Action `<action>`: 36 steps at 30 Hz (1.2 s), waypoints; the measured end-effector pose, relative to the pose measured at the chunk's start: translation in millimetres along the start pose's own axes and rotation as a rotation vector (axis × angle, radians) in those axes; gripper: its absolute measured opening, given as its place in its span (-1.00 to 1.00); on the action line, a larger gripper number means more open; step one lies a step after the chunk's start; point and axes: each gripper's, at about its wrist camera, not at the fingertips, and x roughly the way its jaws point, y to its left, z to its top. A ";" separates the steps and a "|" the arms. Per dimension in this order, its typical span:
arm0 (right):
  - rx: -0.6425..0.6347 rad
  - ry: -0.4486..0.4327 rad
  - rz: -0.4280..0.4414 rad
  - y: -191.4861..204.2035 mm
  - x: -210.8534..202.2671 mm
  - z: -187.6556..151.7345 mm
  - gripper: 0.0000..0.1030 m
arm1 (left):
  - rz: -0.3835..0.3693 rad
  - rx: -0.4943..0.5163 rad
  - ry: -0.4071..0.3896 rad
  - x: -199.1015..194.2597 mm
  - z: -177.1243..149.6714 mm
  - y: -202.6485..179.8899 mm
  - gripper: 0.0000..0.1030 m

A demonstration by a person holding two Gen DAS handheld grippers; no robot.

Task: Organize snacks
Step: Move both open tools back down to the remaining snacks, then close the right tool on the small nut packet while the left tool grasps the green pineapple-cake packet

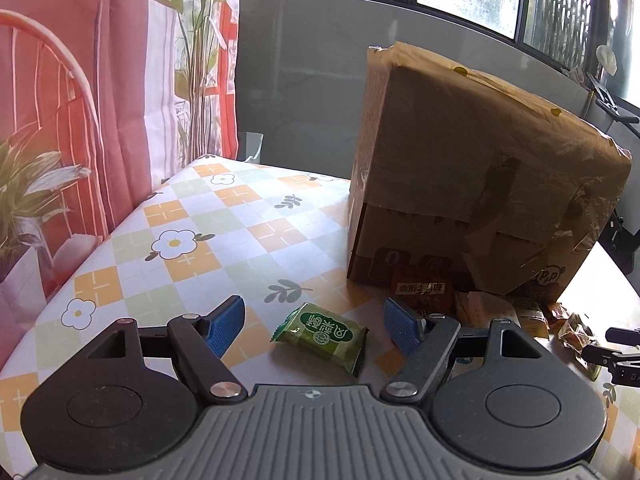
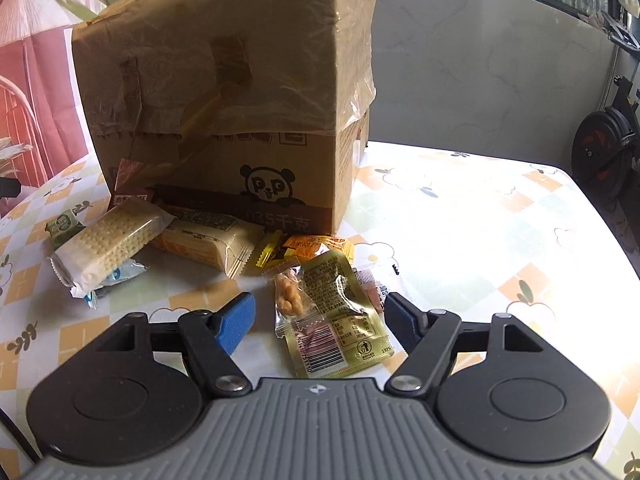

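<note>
Nothing sorted yet as I read it: snacks lie loose on the bench by the cardboard box, left gripper jaws apart around the green packet, right gripper jaws apart around the yellow-green sachet, neither gripped.

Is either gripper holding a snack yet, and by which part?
Neither. The left gripper is open around the green packet; the right gripper is open around the yellow-green sachet.
</note>
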 end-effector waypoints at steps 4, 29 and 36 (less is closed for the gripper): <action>-0.023 0.010 0.009 -0.2 13.6 4.1 0.44 | -0.012 0.007 0.007 2.5 -1.4 -6.5 0.52; -0.015 -0.024 0.131 46.3 19.2 7.0 -0.50 | -0.012 0.006 0.101 22.3 -15.5 -4.4 0.46; -0.024 -0.033 0.120 56.0 23.0 -3.9 -0.50 | -0.005 -0.079 0.153 41.8 -11.5 -0.6 0.42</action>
